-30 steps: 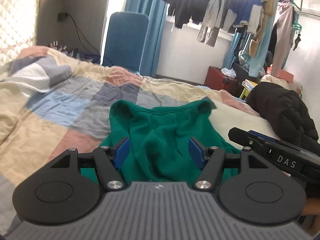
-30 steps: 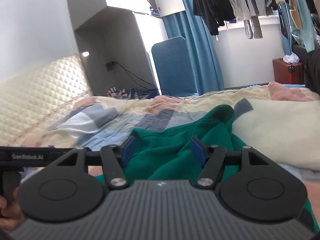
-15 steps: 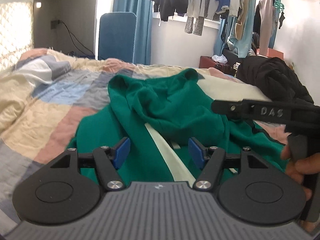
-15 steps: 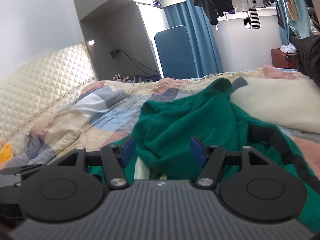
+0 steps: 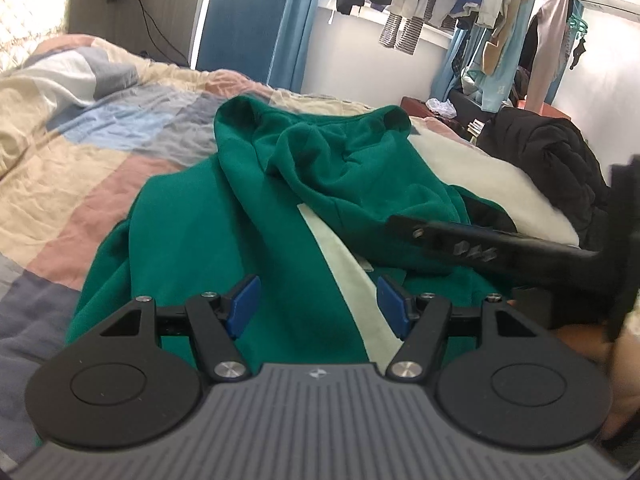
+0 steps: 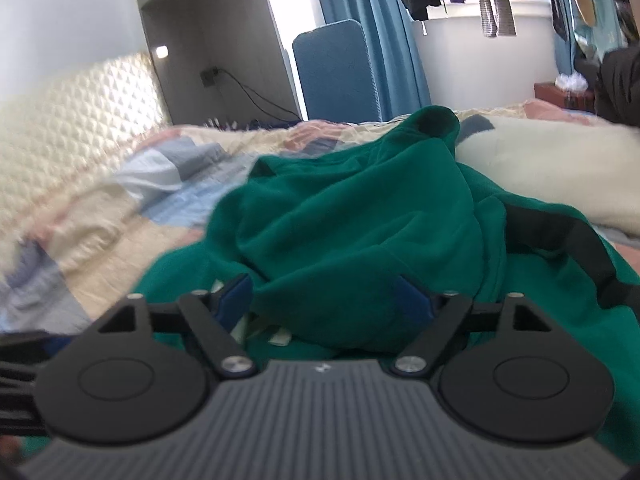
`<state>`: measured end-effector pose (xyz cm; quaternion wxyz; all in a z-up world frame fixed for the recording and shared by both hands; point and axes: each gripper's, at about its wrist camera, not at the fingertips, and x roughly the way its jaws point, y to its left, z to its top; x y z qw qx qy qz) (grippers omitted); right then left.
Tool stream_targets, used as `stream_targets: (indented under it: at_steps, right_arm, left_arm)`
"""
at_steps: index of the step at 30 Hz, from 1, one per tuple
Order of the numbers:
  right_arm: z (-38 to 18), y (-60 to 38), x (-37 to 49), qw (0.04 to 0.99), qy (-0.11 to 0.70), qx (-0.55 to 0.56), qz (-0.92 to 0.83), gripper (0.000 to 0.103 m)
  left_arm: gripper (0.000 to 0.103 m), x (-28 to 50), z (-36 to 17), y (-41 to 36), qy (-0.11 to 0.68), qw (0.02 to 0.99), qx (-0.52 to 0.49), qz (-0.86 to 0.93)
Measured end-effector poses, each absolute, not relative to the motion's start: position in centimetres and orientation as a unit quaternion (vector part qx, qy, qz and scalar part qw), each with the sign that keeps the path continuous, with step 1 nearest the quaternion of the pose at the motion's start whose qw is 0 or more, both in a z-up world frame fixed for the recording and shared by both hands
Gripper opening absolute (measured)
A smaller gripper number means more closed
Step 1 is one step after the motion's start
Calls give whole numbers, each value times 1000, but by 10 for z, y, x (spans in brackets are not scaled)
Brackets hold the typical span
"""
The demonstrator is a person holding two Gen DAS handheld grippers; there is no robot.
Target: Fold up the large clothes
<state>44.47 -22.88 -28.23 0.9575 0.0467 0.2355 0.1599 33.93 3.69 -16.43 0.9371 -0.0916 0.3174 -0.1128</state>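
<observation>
One garment on the job: a rumpled green fleece sweatshirt with a pale stripe [image 5: 256,216], lying on the patchwork quilt bed [image 5: 80,152], hood end bunched up toward the far side, body spread toward me.

Step in hand, as I read it: the approach to a first grasp. Nothing is folded yet; the cloth is crumpled, with the hood slumped over the chest.

My left gripper [image 5: 316,304] hangs over the near part of the body, jaws apart, the pale stripe running between them, nothing pinched. My right gripper [image 6: 324,300] is low over the bunched hood fabric; its jaws have just been opening, and a mound of green cloth sits between them, but the pads do not look to be pressing on it. That frame is blurred, so contact I cannot rule out.

Next move, my judgement: each side needs an edge or a shoulder, not a bulge, then pull apart to flatten before any fold.

Count: one green sweatshirt, two grippers, one cream pillow or blanket [image 5: 492,184] beside it, one black padded jacket [image 5: 548,152] at the far right. The clothes on the rail behind are too many to count.
</observation>
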Motion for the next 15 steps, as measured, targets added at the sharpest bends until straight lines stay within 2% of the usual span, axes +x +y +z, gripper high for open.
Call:
stream_targets:
  at_steps: [7, 10, 13, 15]
  right_arm:
    - [-308, -210, 462, 958, 237, -25, 161, 83]
    - [-307, -204, 472, 960, 231, -41, 154, 80]
    - [-302, -196, 489, 964, 223, -63, 131, 61]
    - [-296, -190, 504, 963, 226, -77, 123, 43]
  left_arm:
    - [70, 357, -176, 53, 329, 930, -121, -109]
    - [70, 365, -181, 66, 331, 927, -145, -99]
    - [70, 369, -182, 78, 327, 927, -162, -87]
    - [70, 371, -182, 87, 325, 926, -175, -79]
